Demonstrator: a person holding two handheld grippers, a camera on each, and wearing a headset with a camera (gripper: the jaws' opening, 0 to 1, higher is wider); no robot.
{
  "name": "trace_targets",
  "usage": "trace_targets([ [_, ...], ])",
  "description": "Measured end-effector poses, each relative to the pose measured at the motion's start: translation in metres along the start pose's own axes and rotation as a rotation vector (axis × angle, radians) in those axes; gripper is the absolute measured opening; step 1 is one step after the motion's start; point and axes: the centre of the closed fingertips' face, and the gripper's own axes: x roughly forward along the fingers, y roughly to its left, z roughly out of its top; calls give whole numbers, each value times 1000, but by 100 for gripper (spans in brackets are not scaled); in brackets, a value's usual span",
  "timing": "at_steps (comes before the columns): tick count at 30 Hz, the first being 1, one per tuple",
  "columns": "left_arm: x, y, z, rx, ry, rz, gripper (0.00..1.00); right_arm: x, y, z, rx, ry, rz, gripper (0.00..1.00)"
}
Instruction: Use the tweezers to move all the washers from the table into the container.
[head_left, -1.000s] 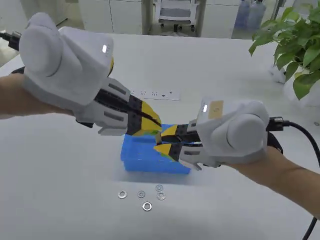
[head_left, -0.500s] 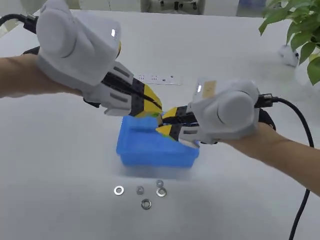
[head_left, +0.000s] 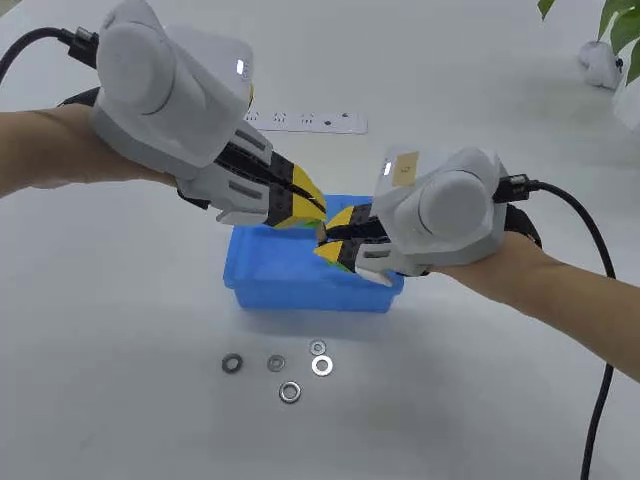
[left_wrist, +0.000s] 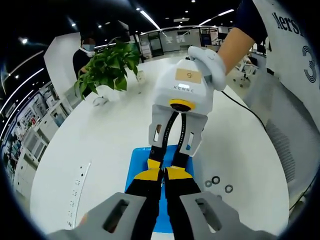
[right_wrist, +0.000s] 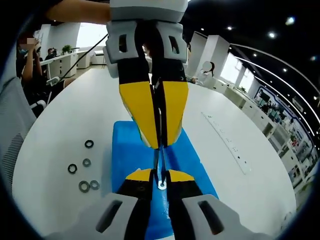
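Both are pinched shut: the left tongs (head_left: 316, 210) and right tongs (head_left: 324, 246) meet tip to tip over the container (head_left: 300, 288), gripping the tweezers (right_wrist: 160, 150) between them. Five washers (head_left: 290, 392) lie on the tabletop (head_left: 120, 330) just beside it.

Power strip (head_left: 300, 121): white, long, narrow, flat on table (head_left: 120, 330) at far side, sockets up. Also seen in left gripper view (left_wrist: 77, 187) & right gripper view (right_wrist: 227, 140). Leafy green plant (left_wrist: 107, 70) stands nr table edge; its leaf tips are at top-right corner of head view (head_left: 625, 25). Small white object (head_left: 603, 65) lies on table just beside plant; can't tell what it is. Bkgd: person in dark top (left_wrist: 85, 52) behind plant, seated person (right_wrist: 206, 70) at another desk, a third person (right_wrist: 30, 55) w/ arm raised. Ceiling strip lights (left_wrist: 150, 19) & spot lights (right_wrist: 272, 35) overhead. Shelving (left_wrist: 30, 115) along wall, contents too small to tell.
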Motion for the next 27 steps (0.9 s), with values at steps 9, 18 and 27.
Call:
trace_targets([
  [9, -2, -2, 4, 13, 3, 7, 5, -6, 0, 1, 14, -5, -9, 12],
  [18, -23, -15, 26, 62, 2, 24, 5, -26, 4, 24, -15, -35, -12, 12],
  [27, -49, -52, 46, 108, 23, 24, 5, -58, 39, 52, -64, -96, 60, 13],
])
